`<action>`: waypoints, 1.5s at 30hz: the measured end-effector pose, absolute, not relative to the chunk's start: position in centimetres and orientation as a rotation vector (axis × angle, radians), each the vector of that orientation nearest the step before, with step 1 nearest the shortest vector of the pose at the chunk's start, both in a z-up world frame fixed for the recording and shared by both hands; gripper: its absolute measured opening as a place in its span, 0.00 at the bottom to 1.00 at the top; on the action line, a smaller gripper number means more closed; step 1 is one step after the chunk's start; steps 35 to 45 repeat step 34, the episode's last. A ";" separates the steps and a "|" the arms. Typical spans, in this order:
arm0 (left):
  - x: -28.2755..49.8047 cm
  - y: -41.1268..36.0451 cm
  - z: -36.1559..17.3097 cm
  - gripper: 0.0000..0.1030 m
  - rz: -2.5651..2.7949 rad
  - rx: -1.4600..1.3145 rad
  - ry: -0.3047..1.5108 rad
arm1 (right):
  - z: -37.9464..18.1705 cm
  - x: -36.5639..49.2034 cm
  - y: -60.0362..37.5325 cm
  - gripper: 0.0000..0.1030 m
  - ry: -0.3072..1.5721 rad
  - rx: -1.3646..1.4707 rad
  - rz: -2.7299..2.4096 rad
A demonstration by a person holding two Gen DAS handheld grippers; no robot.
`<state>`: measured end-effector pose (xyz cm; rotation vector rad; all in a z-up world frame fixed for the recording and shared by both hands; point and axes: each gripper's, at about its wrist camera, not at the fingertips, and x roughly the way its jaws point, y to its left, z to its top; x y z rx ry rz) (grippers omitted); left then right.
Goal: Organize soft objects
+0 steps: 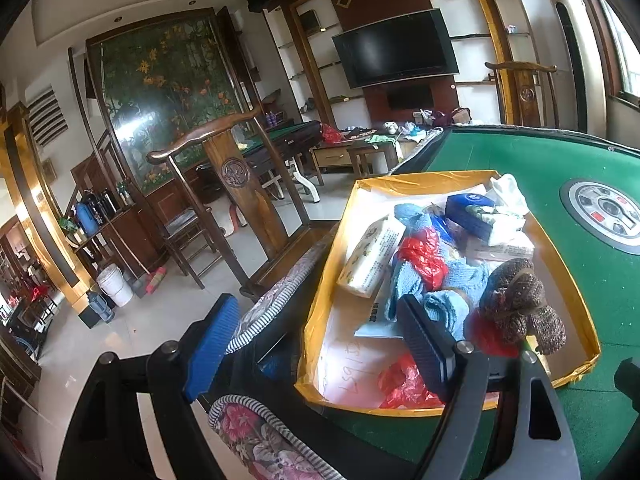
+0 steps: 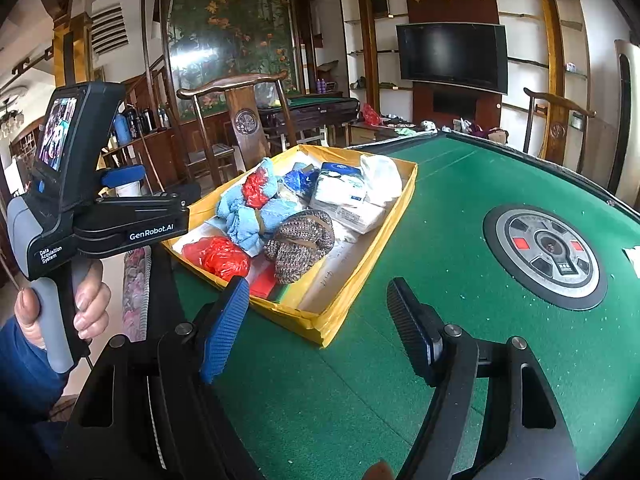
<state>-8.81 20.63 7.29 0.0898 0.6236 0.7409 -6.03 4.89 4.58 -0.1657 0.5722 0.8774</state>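
Note:
A shallow yellow-rimmed box (image 2: 372,236) sits on the green table and holds the soft things. In it are rolled blue towels (image 2: 244,216), red plastic bags (image 2: 224,258), a brown knitted piece (image 2: 300,244), white tissue packs (image 2: 344,200) and a white bag (image 2: 380,178). My left gripper (image 1: 320,344) is open and empty, hovering at the box's near left corner (image 1: 308,384), close to the brown knit (image 1: 516,300). My right gripper (image 2: 318,328) stands open and empty over bare felt, short of the box's near corner. A hand (image 2: 90,300) grips the left tool's handle.
The green felt table (image 2: 440,220) has a round control panel (image 2: 544,248) at its centre. A floral cushion (image 1: 256,432) lies at the table's left edge, with a wooden chair (image 1: 236,184) beyond it. A white scrap (image 2: 634,256) lies at the far right.

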 end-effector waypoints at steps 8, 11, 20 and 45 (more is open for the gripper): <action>-8.8 20.5 7.2 0.79 0.742 0.090 0.626 | 4.6 -5.9 4.8 0.70 0.573 -0.161 0.874; -8.8 20.5 7.2 0.79 0.741 0.087 0.626 | 4.5 -5.9 4.9 0.70 0.574 -0.161 0.874; -8.6 20.6 7.1 0.79 0.738 0.087 0.630 | 4.5 -5.9 4.8 0.70 0.572 -0.162 0.875; -9.1 21.7 7.0 0.79 0.732 0.033 0.673 | 4.5 -5.9 4.8 0.70 0.571 -0.161 0.874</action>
